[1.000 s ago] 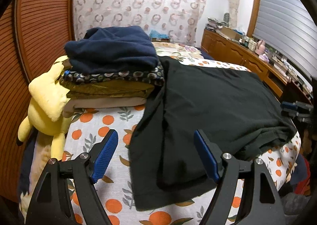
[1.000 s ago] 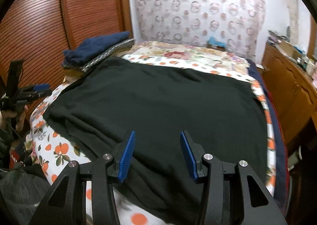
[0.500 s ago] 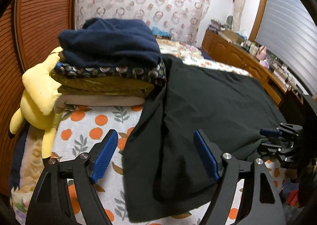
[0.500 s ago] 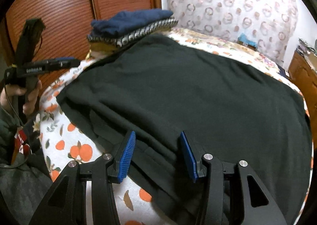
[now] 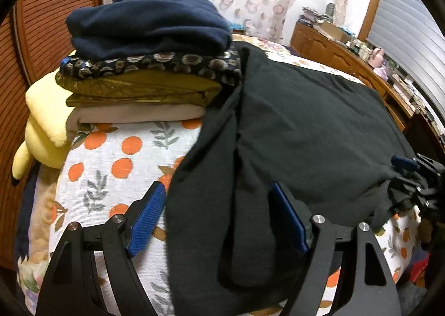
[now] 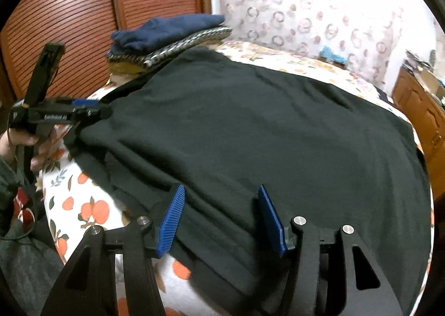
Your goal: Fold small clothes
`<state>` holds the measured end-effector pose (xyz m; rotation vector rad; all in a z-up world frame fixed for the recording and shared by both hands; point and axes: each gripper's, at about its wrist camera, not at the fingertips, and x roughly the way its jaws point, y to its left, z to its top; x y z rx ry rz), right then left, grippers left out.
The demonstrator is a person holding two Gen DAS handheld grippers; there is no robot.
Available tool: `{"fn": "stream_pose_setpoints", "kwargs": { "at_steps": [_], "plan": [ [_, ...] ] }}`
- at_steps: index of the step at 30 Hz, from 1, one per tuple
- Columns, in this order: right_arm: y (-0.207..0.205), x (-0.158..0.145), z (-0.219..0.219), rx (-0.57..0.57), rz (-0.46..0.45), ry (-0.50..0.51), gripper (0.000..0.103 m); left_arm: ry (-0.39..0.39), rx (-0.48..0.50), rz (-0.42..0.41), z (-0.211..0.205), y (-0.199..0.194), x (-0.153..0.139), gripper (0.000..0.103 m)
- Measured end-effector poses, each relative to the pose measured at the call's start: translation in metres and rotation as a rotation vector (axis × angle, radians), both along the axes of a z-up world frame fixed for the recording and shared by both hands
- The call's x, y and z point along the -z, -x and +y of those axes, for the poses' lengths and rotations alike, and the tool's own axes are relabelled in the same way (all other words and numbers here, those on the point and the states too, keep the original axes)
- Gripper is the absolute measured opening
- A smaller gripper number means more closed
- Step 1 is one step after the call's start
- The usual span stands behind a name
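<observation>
Plush (image 5: pixel 41 127) at the bed's (image 5: pixel 111 154) far-left edge. Folded stack (image 5: pixel 147 66) beside it, touching the black garment (image 5: pixel 306 127), which lies spread flat over the bed. Left tool (image 5: pixel 217 218) wide, jaws astride the garment's near-left hem, not pinching. Right tool (image 6: pixel 219 218) jaws just widened, astride the near-right hem (image 6: pixel 211 232), pads clear of the cloth.

- I can't see the orange-print bedspread (image 6: pixel 91 207) where the black garment (image 6: pixel 250 127) covers it.
- Beside that garment, the yellow plush toy (image 5: pixel 44 132) is half hidden behind the folded stack (image 5: pixel 144 66).
- The garment's near hem runs off my right wrist view's bottom edge.
</observation>
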<state>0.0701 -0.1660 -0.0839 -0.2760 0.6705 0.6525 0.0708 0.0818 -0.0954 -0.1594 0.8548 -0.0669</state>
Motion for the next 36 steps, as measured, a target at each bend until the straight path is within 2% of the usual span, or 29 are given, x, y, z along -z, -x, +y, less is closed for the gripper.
{"fn": "stream_pose_setpoints", "kwargs": {
  "at_steps": [2,3,4,5,6,9,11,15,21,31,36],
  "plan": [
    [-0.002,0.005,-0.002,0.029,0.006,0.002,0.057,0.026,0.036,-0.007,-0.005,0.000,0.000,0.078],
    [-0.003,0.008,-0.002,0.037,0.015,0.001,0.057,0.030,0.053,-0.010,-0.007,0.000,-0.001,0.070],
    [-0.002,0.010,-0.001,0.041,0.024,0.000,0.057,0.020,0.061,-0.010,-0.010,0.001,-0.001,0.067],
    [-0.001,0.010,-0.001,0.044,0.025,-0.004,0.057,0.005,0.064,-0.010,-0.012,0.001,-0.001,0.058],
    [0.003,0.008,0.003,0.047,0.016,-0.005,0.057,-0.007,0.074,-0.010,-0.015,0.001,-0.001,0.043],
    [0.010,0.009,0.009,0.061,-0.008,0.001,0.057,0.005,0.099,-0.004,-0.018,0.001,-0.002,0.017],
    [0.013,0.011,0.015,0.068,-0.023,-0.001,0.057,0.014,0.104,-0.008,-0.018,0.001,-0.004,0.013],
    [0.019,0.012,0.009,0.074,-0.026,-0.013,0.057,0.036,0.110,-0.058,-0.022,0.003,-0.017,0.012],
    [0.015,0.009,-0.012,0.106,-0.027,-0.011,0.057,0.065,0.153,-0.159,-0.040,-0.003,-0.053,0.011],
    [0.018,-0.007,-0.082,0.290,-0.075,-0.008,0.057,0.124,0.324,-0.239,-0.106,-0.032,-0.093,0.011],
    [0.028,-0.008,-0.118,0.380,-0.073,-0.042,0.057,0.142,0.420,-0.254,-0.142,-0.042,-0.107,0.011]
  ]
}}
